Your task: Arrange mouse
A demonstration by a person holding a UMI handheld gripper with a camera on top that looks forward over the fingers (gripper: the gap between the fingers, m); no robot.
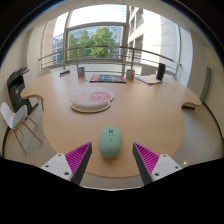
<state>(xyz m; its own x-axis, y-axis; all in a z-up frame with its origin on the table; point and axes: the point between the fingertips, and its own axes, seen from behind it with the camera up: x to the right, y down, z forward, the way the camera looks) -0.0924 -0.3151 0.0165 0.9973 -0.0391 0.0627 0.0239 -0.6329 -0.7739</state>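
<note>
Tongs (108, 160) are hanging wide apart just above the near part of the desk (150, 115), nothing gripped, pink pads (78, 156) facing inward. The mouse (110, 142), pale green, is sitting on the wood between the two fingers & slightly ahead of the tips, w/ clear gaps on both sides. It's resting on its own, no contact that I can see.

What's looking risky here: the mouse is a smooth rounded shell, so if the tongs are closing high on the hump, I'd expect it to squirt fwd or pop out. Going in low on the flanks looks like the safer approach. It's also sitting a touch nearer the right finger than the left, I think, so one pad may be touching first & shoving it sideways or spinning it before the other arrives. Coming down too steep could be jamming the tips into the desk.

Farther off, well apart from the mouse, a round pinkish-white pad (92, 100) is lying toward the left on the desk; could be the target spot, can't confirm from the task. Further back there's a flat tray-like item (107, 77) & a few small upright objects, too small to ID. A chair (14, 116) is standing at the left edge; a wide swing that way could be clipping it.
</note>
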